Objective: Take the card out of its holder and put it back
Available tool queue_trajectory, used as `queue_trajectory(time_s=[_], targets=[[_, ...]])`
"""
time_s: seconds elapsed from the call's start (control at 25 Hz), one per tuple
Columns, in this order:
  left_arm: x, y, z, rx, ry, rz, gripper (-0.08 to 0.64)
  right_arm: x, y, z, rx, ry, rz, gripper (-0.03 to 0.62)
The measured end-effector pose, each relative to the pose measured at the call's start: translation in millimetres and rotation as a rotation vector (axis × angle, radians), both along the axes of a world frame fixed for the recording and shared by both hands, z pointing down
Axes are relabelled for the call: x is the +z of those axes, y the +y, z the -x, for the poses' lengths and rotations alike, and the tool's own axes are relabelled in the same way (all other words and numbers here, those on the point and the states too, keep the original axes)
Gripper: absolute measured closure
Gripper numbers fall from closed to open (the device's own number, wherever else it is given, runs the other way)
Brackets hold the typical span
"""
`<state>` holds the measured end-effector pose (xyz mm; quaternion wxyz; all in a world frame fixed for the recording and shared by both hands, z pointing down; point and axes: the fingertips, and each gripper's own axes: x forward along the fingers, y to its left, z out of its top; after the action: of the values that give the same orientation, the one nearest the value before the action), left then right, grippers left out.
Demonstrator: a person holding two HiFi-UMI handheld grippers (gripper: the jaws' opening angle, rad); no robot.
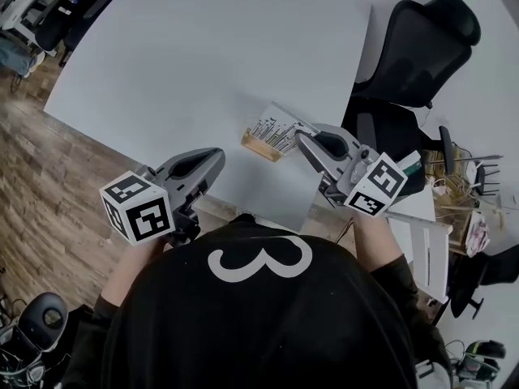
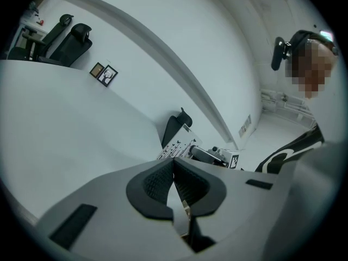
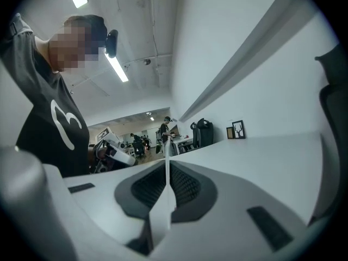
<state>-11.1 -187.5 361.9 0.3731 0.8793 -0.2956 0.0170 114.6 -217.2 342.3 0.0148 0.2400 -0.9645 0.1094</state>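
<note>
Right gripper clamped on the card's side edge, card standing in the wooden holder near the table edge, left gripper closed on nothing, well apart: probably mid-extraction or reseating, cannot tell which, and next needs straight travel along the slot.

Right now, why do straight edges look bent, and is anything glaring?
Left gripper view: wide-angle lens bows the wall ledge into an arc, corners go black. Right gripper view: ceiling light strips blow out white. Head view: white table evenly lit, sharp.
</note>
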Motion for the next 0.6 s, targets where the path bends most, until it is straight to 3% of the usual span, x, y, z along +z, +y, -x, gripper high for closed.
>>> queue_trajectory(time_s=[0.24, 0.6], targets=[[-0.4, -0.9, -3.0, -0.03, -0.023, 0.003, 0.546, 20.5, -5.1, 2.5, -0.069, 0.027, 0.005, 0.569], [11.6, -2.7, -1.9, -0.071, -0.046, 0.03, 0.546, 39.6, -16.2, 6.1, -0.1, 0.054, 0.011, 0.569]])
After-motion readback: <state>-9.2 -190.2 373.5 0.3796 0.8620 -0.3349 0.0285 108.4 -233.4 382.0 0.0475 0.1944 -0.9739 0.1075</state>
